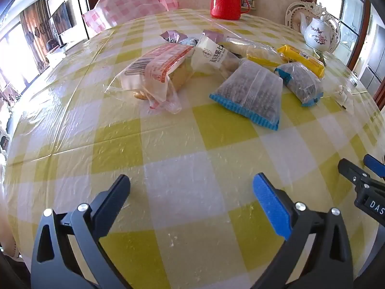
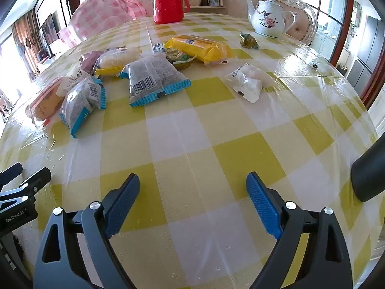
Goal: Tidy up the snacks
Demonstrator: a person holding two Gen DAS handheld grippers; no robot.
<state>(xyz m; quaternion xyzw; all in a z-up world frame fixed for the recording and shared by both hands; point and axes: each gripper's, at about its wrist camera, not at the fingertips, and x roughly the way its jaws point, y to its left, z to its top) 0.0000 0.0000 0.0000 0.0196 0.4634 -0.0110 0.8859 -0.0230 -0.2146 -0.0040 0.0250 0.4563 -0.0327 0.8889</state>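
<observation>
Several snack packets lie scattered across the middle of a table under a yellow-and-white checked cloth (image 1: 192, 149). A blue-edged bag of dark bits (image 1: 252, 94) and its twin (image 1: 300, 83) lie right of a clear orange-printed bag (image 1: 156, 72). The same two blue-edged bags (image 2: 154, 80) (image 2: 81, 103) appear in the right wrist view, with a yellow packet (image 2: 202, 48) behind them and a white wrapped sweet (image 2: 247, 82) to the right. My left gripper (image 1: 191, 184) and right gripper (image 2: 192, 184) both stand open and empty over bare cloth, well short of the snacks.
A red thermos (image 2: 168, 0) stands at the far edge and a white flowered teapot (image 2: 269, 16) at the back right. A pink checked bag (image 1: 130, 4) rests beyond the far left edge. A small green wrapper (image 2: 249, 40) lies near the teapot. A dark rounded object (image 2: 368, 178) intrudes at right.
</observation>
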